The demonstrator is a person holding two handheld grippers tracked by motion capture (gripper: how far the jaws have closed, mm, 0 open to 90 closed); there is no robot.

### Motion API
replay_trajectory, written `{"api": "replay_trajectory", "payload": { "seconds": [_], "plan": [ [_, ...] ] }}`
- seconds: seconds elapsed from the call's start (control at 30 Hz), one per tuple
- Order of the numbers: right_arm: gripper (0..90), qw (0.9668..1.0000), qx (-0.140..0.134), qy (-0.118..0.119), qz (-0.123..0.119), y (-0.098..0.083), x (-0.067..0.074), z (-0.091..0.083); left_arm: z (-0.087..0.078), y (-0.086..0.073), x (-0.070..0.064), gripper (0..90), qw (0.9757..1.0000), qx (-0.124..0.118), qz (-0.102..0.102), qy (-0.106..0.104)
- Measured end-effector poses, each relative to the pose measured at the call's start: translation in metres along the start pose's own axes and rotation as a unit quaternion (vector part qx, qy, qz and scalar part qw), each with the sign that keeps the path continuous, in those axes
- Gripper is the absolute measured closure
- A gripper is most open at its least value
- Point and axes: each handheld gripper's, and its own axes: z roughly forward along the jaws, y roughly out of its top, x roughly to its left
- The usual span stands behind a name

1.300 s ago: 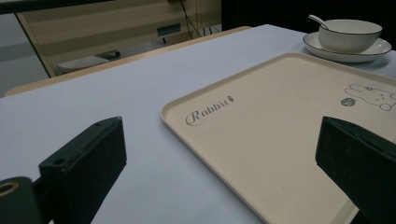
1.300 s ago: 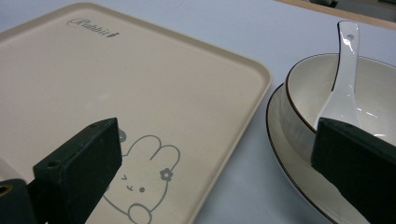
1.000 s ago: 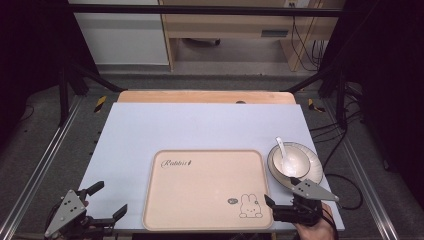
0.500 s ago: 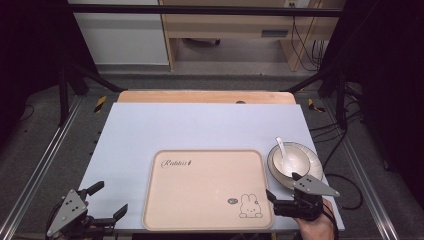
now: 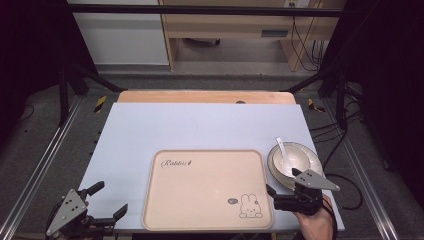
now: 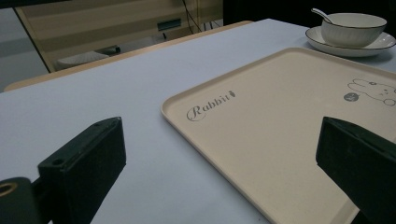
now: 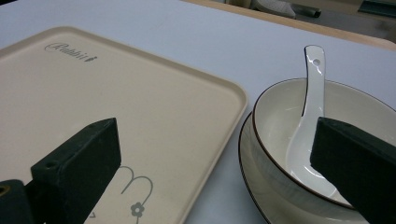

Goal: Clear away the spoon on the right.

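- Beige rabbit-print tray sits at worktop near edge, nothing on it.
- Bowl with white spoon on saucer, just right of tray.
- Right tongs spread, straddling tray corner and bowl.
- Left tongs spread, holding nothing, left of tray.

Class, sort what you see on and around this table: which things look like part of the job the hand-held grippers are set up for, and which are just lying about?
Likely part of the job:
tray
bowl
spoon in the bowl
saucer under the bowl
right hand-held gripper, open, nearest the bowl
left hand-held gripper, open

Just lying about:
cables on the floor
wooden furniture behind the table
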Motion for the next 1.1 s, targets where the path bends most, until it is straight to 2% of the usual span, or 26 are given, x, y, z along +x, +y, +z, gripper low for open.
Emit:
{"api": "replay_trajectory", "payload": {
  "seconds": [0.2, 0.3, 0.53, 0.7, 0.9, 1.1],
  "plan": [
    [2.8, 1.0, -0.002, 0.002, 0.0, 0.002, -0.004, 0.002, 0.001, 0.0, -0.001, 1.3, 1.0, 0.003, 0.003, -0.002],
    [3.3, 0.9999, -0.006, 0.005, 0.009, 0.003, -0.008, 0.003, 0.001, 0.0, -0.001, 1.3, 1.0, 0.004, 0.004, -0.001],
    [3.4, 0.9999, -0.004, 0.0, 0.013, 0.005, -0.012, 0.005, 0.001, 0.0, -0.002, 1.3, 1.0, 0.003, 0.009, 0.001],
    [3.8, 0.9998, -0.005, 0.007, 0.015, 0.008, -0.016, 0.008, 0.001, 0.0, -0.002, 1.2, 0.9999, 0.003, 0.012, 0.003],
    [3.8, 0.9998, 0.0, 0.005, 0.02, 0.011, -0.02, 0.012, 0.002, 0.0, -0.002, 1.2, 0.9999, 0.005, 0.012, 0.005],
    [3.0, 0.9999, 0.009, -0.004, 0.014, 0.016, -0.024, 0.018, 0.002, 0.0, -0.002, 1.2, 0.9999, 0.006, 0.013, 0.006]
  ]
}}
